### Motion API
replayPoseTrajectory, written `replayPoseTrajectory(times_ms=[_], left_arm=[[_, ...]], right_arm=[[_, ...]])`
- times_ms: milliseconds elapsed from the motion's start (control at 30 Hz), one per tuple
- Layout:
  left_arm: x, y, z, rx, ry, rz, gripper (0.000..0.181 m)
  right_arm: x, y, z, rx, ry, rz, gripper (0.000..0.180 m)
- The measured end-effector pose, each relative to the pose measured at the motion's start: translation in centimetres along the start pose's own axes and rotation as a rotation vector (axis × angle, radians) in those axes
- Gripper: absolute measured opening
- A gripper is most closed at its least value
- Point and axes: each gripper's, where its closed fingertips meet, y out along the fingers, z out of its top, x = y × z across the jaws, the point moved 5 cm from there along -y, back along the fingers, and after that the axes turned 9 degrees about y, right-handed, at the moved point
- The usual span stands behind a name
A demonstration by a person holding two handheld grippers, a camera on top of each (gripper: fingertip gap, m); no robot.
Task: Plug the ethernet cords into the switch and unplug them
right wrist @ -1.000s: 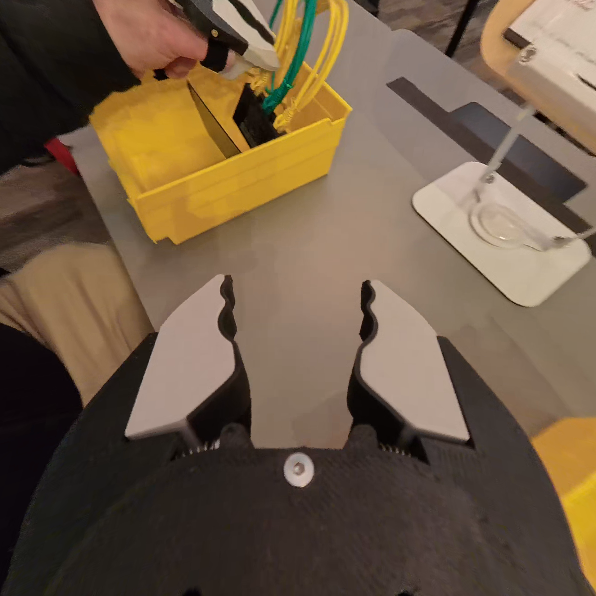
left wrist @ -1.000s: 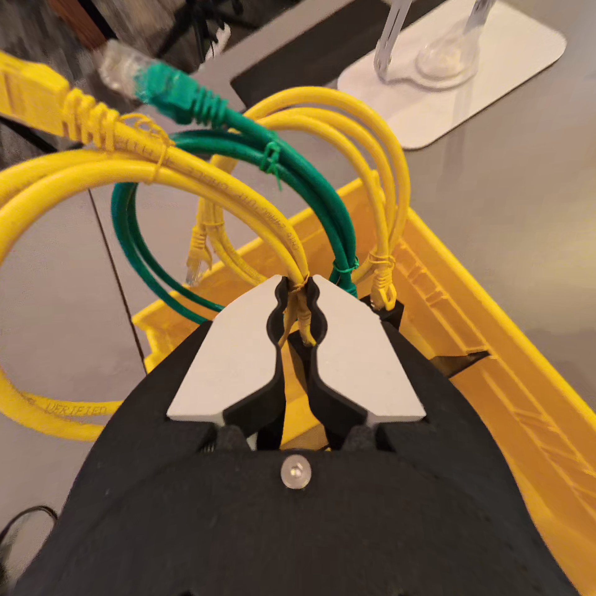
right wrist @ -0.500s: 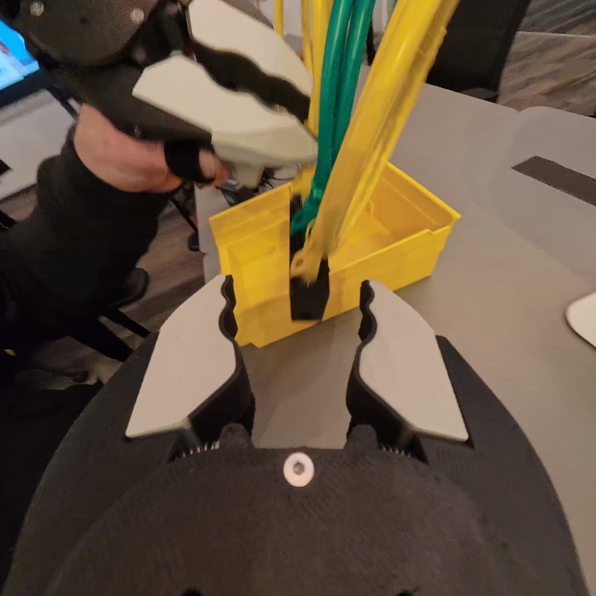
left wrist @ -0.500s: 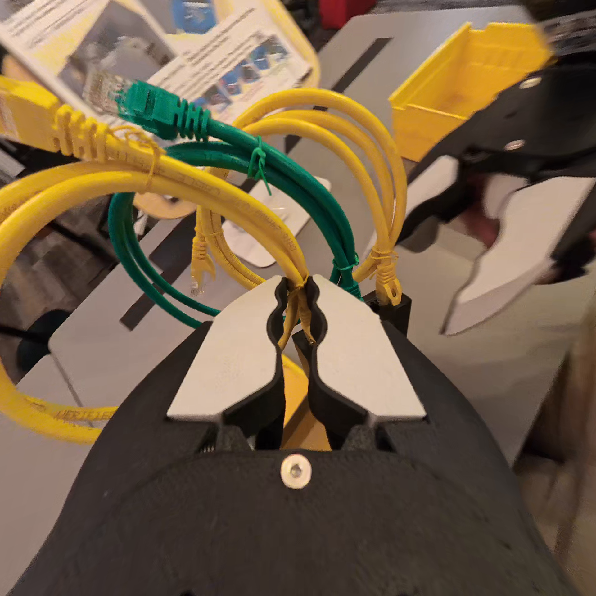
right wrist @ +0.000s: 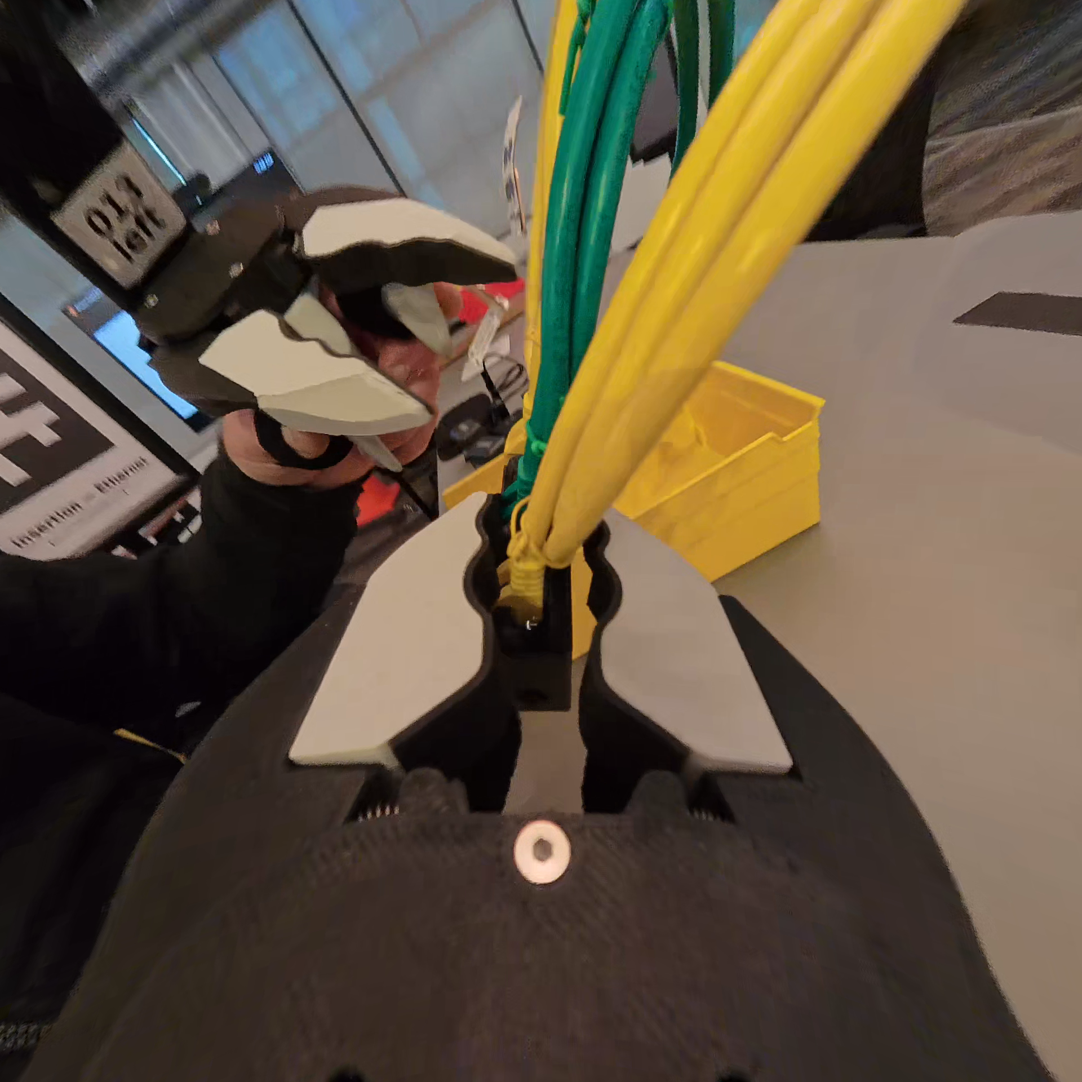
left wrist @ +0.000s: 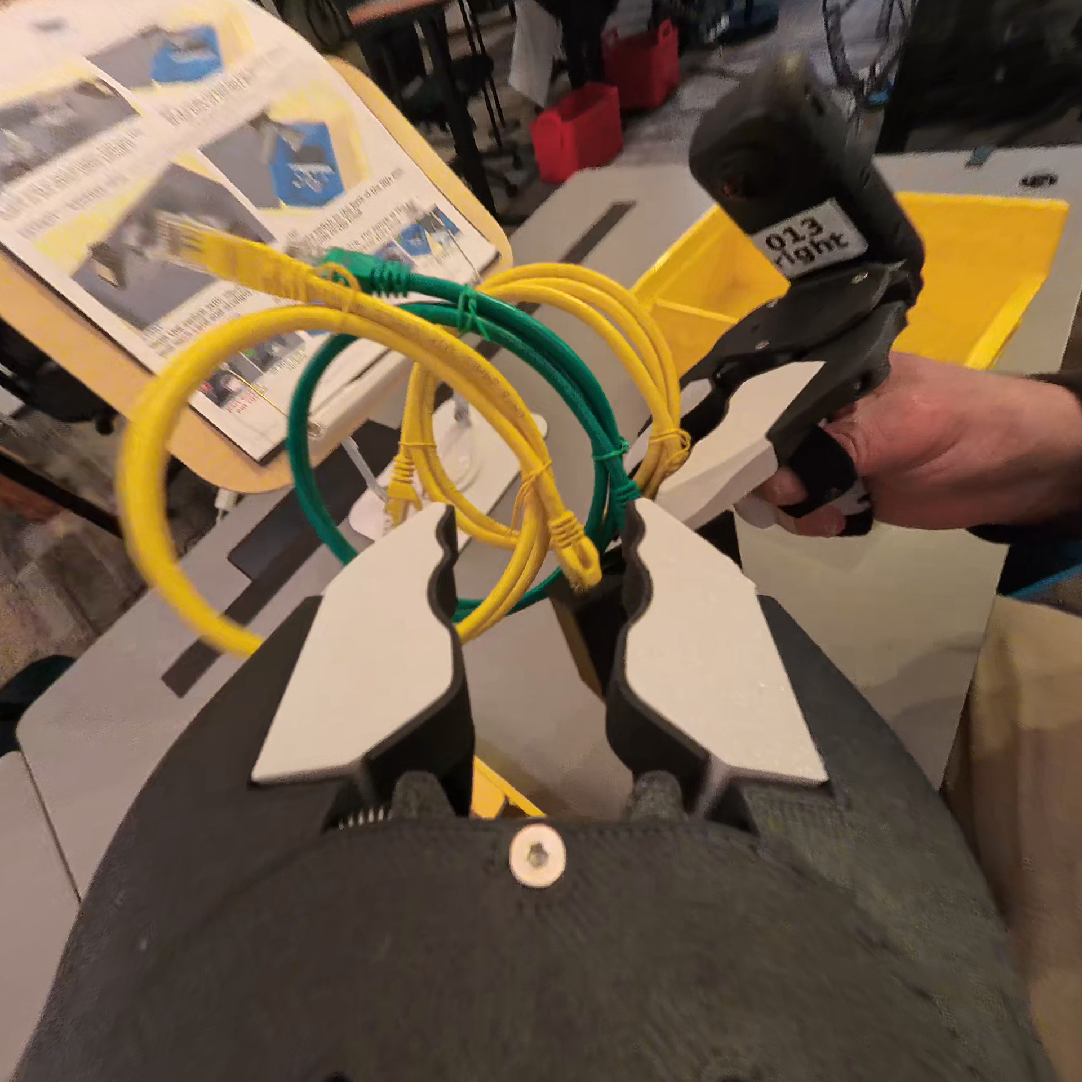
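Observation:
A bundle of looped yellow cords [left wrist: 175,375] and a green cord [left wrist: 544,351], tied with twist ties, stands plugged into a small black switch [left wrist: 594,626]. My left gripper [left wrist: 538,527] is open, with the loops and the switch just beyond its fingertips. In the right wrist view my right gripper [right wrist: 541,521] is shut on the switch [right wrist: 538,667], and the yellow cords [right wrist: 702,234] and green cord [right wrist: 591,175] rise from it. The left gripper [right wrist: 468,339] shows open at the upper left, apart from the cords. A hand holds the right gripper, whose finger [left wrist: 720,462] lies behind the cords.
A yellow bin [right wrist: 732,468] stands on the grey table [right wrist: 937,527] behind the switch. Another yellow bin [left wrist: 966,281] is at the far right. A printed sheet on a yellow board [left wrist: 175,205] stands at the upper left on a clear stand.
My left gripper has opened and let go of the yellow cord. My right gripper has moved in and shut on the switch, and the bundle has swung a little.

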Motion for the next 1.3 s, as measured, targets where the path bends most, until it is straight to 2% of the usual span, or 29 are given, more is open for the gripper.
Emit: replayPoseTrajectory(times_ms=[100, 233, 333, 400, 467, 600, 833, 933, 1000, 1133, 1300], left_arm=[[0.1, -0.7, -1.0, 0.058, -0.076, 0.025, 0.043], [2.0, 1.0, -3.2, 0.104, -0.301, -0.113, 0.054], [4.0, 3.2, -3.7, 0.142, -0.460, -0.235, 0.075], [5.5, 4.1, -3.4, 0.192, -0.538, -0.353, 0.074], [6.0, 4.3, -2.6, 0.286, -0.589, -0.392, 0.068], [5.4, 3.1, -2.3, 0.462, -0.726, -0.456, 0.036], [4.5, 1.8, -1.7, 0.534, -0.707, -0.461, 0.030], [3.8, 1.4, -1.9, 0.545, -0.725, -0.439, 0.030], [3.4, 1.3, -2.2, 0.553, -0.750, -0.422, 0.030], [3.0, 1.3, -2.5, 0.572, -0.784, -0.422, 0.030], [3.2, 1.4, -2.3, 0.588, -0.784, -0.418, 0.030]], right_arm=[[0.3, -1.4, 1.0, 0.068, 0.025, 0.029, 0.027], [0.1, -3.1, 2.5, 0.188, 0.054, 0.100, 0.027], [-0.4, -3.6, 3.0, 0.236, 0.068, 0.145, 0.026], [-0.9, -3.4, 3.1, 0.247, 0.084, 0.183, 0.026], [-1.3, -2.8, 2.7, 0.233, 0.094, 0.207, 0.027], [-1.9, -1.5, 2.0, 0.219, 0.123, 0.256, 0.028], [-2.1, -1.8, 2.1, 0.192, 0.069, 0.233, 0.036], [-1.5, -2.0, 1.4, 0.110, 0.085, 0.257, 0.031], [-1.0, -1.9, 0.8, 0.066, 0.143, 0.305, 0.036], [-0.9, -1.5, 0.2, 0.042, 0.131, 0.312, 0.034], [-1.4, -1.4, 0.3, 0.054, 0.100, 0.309, 0.023]])
